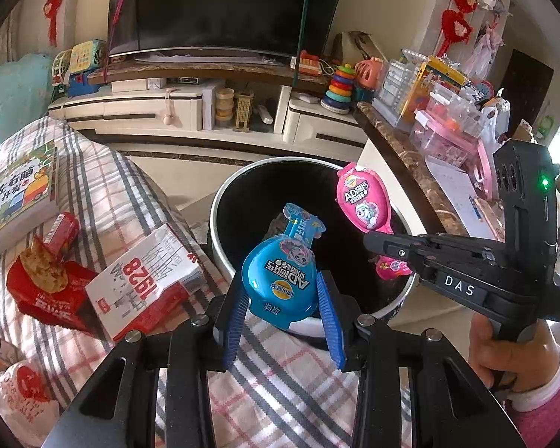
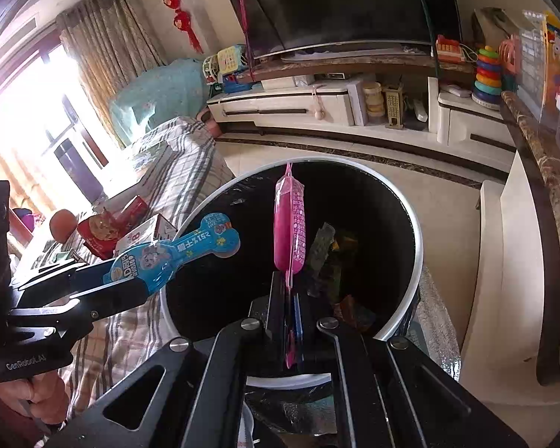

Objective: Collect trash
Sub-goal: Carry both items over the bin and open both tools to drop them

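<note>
A round trash bin (image 1: 215,224) with a white rim and black liner stands below both grippers. My left gripper (image 1: 280,280) is shut on a blue blister-pack snack wrapper (image 1: 280,272), holding it over the bin's near rim. My right gripper (image 1: 371,240) comes in from the right, shut on a pink wrapper (image 1: 364,201) of the same kind over the bin's mouth. In the right wrist view the pink wrapper (image 2: 289,231) stands edge-on in my right gripper (image 2: 288,288), above the bin (image 2: 416,235). My left gripper (image 2: 145,284) holds the blue wrapper (image 2: 190,248) at the left rim. Several wrappers (image 2: 321,254) lie inside.
On the checked cloth (image 1: 104,186) to the left lie a red snack box with a biscuit (image 1: 44,280), a red-and-white carton (image 1: 145,283) and a book (image 1: 18,190). A marble counter (image 1: 403,149) with plastic boxes runs along the right. A TV cabinet (image 1: 190,108) stands behind.
</note>
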`<state>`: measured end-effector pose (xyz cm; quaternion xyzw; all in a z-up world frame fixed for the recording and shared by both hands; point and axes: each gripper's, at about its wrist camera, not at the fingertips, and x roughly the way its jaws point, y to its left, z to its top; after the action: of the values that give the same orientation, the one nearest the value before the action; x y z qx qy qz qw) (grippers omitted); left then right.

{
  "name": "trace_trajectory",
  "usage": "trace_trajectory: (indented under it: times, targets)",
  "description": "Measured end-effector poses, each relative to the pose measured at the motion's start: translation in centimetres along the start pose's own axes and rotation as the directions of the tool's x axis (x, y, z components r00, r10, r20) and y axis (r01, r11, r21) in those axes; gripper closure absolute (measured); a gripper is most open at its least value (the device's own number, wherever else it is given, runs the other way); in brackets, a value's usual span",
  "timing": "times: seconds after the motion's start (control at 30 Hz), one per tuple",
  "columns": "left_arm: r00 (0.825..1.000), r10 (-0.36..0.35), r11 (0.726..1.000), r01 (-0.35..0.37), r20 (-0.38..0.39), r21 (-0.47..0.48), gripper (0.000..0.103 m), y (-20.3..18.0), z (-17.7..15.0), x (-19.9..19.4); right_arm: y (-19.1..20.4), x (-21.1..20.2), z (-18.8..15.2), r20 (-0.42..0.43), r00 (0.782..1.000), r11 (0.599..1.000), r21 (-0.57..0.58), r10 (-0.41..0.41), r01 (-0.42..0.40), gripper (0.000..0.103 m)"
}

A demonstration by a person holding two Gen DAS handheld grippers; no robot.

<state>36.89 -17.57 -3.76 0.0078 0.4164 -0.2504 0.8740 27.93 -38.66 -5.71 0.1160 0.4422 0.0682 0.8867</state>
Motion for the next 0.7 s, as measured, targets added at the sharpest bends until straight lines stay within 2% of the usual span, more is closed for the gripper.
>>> trace_trajectory:
  times: [0.6, 0.67, 0.7]
  targets:
    - [1.000, 0.011, 1.000, -0.011, -0.019, 0.002, 0.067, -0.1, 1.2, 2.1, -0.8, 1.0, 0.4, -0.027, 1.000, 1.000, 0.010, -0.009, 0.009, 0.099]
    - [1.000, 0.007, 1.000, -0.007, -0.025, -0.011, 0.066, 0.1, 1.5, 2.3, -0.9, 1.0, 0.4, -0.030, 1.000, 1.000, 0.012, -0.010, 0.010, 0.099]
    - [1.000, 0.014, 1.000, -0.014, -0.026, -0.026, 0.064, 0.3, 1.6, 2.3, -0.9, 1.1, 0.4, -0.032, 0.999, 1.000, 0.014, -0.012, 0.012, 0.094]
